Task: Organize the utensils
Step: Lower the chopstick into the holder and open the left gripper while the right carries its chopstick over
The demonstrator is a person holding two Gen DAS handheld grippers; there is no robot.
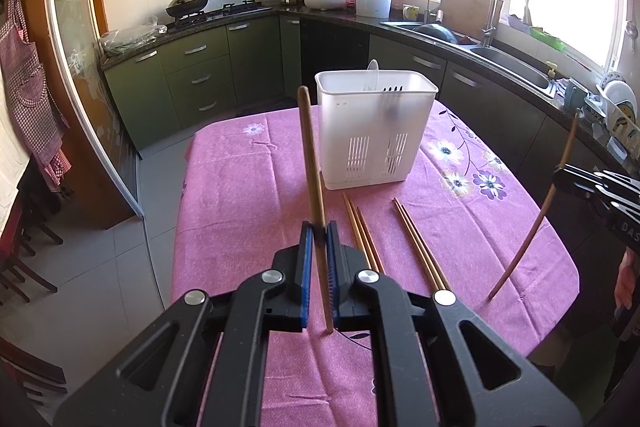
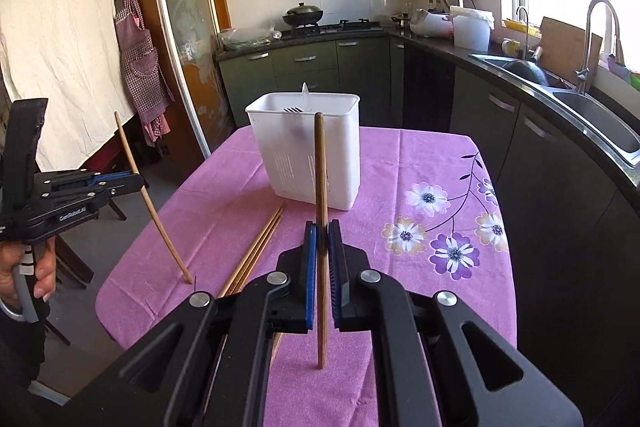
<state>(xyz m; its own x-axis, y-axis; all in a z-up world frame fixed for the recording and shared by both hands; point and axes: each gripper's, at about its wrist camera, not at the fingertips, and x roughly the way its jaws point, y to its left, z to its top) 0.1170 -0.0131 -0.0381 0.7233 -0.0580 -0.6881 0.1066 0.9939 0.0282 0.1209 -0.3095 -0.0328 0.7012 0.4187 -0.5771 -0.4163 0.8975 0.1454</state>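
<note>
My left gripper is shut on a wooden chopstick that stands nearly upright over the near part of the table. My right gripper is shut on another upright chopstick. Each gripper shows in the other's view: the right one with its chopstick, the left one with its chopstick, whose tip rests near the cloth. A white utensil caddy stands mid-table and holds a fork and a white spoon; it also shows in the right wrist view. Several loose chopsticks lie on the cloth before it.
The table has a pink floral cloth. Dark kitchen counters with a sink and faucet run along the right and back. Wooden chairs stand at the left. A checked apron hangs by the door.
</note>
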